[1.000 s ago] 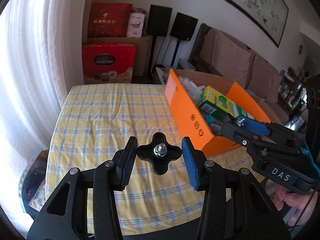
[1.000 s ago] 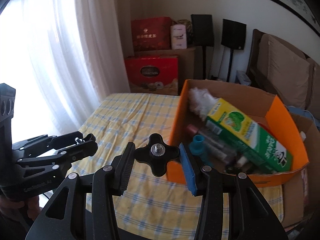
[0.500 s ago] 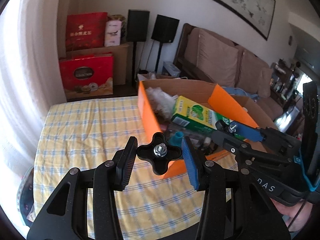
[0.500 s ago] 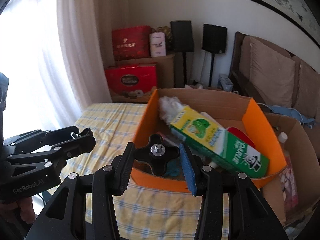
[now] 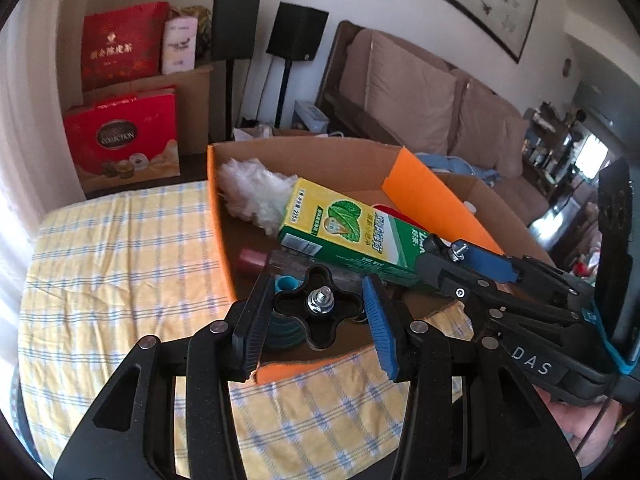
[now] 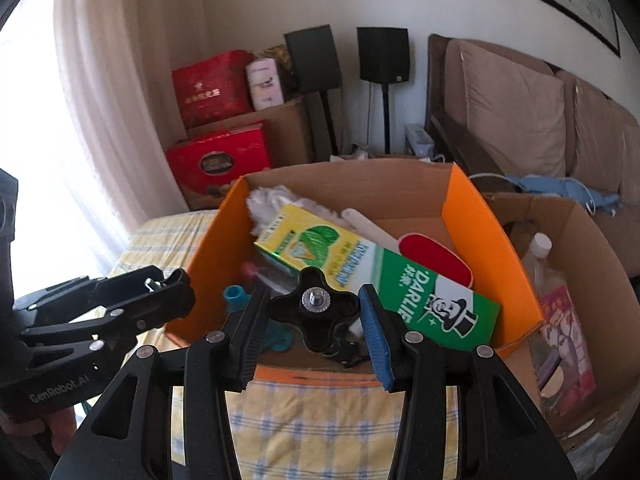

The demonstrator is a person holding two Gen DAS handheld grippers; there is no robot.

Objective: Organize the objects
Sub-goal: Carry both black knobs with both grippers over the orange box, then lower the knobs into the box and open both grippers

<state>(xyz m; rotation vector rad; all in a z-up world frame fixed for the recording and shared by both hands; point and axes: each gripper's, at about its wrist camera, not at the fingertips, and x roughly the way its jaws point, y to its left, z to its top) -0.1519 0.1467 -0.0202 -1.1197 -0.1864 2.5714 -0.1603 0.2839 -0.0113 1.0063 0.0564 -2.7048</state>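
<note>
Landmark: orange box [image 6: 486, 236], standing on the checked counter [image 5: 120, 264].

Left of box: bare counter, nothing on it. Left gripper [image 5: 316, 314] hangs over the box's near wall, jaws part-open, nothing between the pads. In the right wrist view it shows off the box's left corner [image 6: 168, 284], apart from the wall.

Inside box, left to right: white duster [image 5: 256, 192] in the far left corner; a red-capped item [image 5: 252, 258] and a teal piece [image 6: 235, 296] low at the near left, partly hidden; green toothpaste carton [image 6: 380, 280] lying slantwise across the pile, one end on the duster, the other toward the near right; a red paddle [image 6: 434, 258] with a pale handle behind it. The things to organize are all still in the box.

Right gripper [image 6: 314, 322] sits over the near wall about mid-box, jaws part-open and empty. From the left wrist view its tips [image 5: 440, 264] are just beside the carton's near end; contact cannot be told.

Right of box: brown carton [image 6: 592, 248] just beside it, holding a bottle [image 6: 538, 256].

Risks, as judged:
- Jaws look narrower than the toothpaste carton's broad face; a grab without widening would shove it instead.
- The carton rests loosely on the pile; lifting one end could tip small pieces under it.
- Both grippers close together over one wall; a collision or a snag on the cardboard could drag the box.
</note>
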